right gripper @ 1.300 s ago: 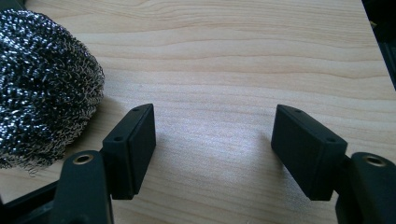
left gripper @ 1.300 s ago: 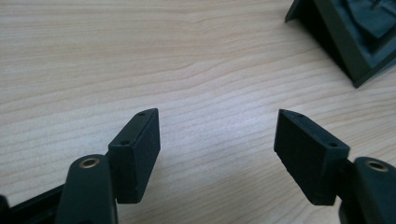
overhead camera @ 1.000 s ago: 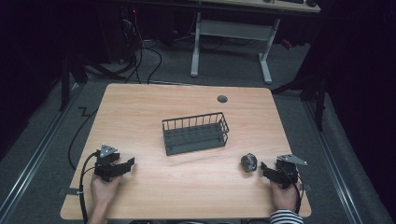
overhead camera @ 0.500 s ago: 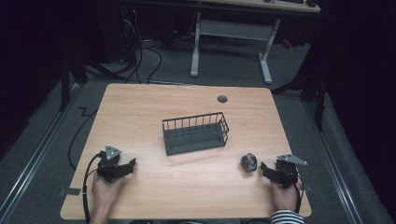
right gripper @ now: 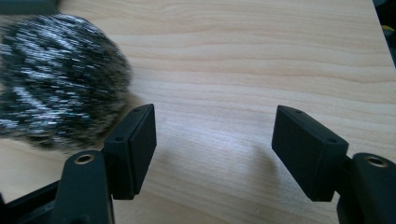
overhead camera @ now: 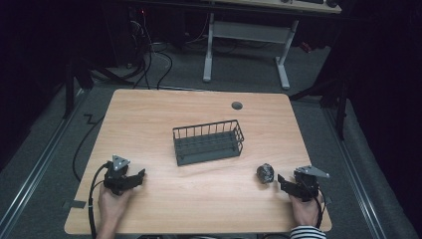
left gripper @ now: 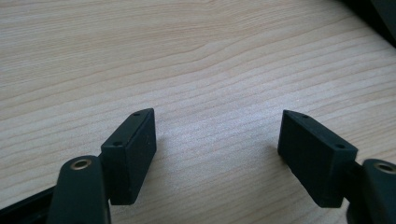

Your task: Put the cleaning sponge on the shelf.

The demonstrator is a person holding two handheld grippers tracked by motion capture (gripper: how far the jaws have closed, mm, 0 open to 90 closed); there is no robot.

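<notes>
Here, fuzzy ball (overhead camera: 265, 173) just beside the open, empty right claw (overhead camera: 281, 179), untouched.

Fuzzy ball (overhead camera: 265, 173) grey-black speckled; basket (overhead camera: 209, 143) dark grey; table (overhead camera: 199, 112) light wood.

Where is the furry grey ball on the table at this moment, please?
In the high view the furry grey ball lies near the table's front right, just left of the right gripper and right of the wire basket.

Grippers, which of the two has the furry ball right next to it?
The right gripper: the fuzzy grey ball lies just beyond its open jaws. The left gripper, also open, faces bare table.
</notes>
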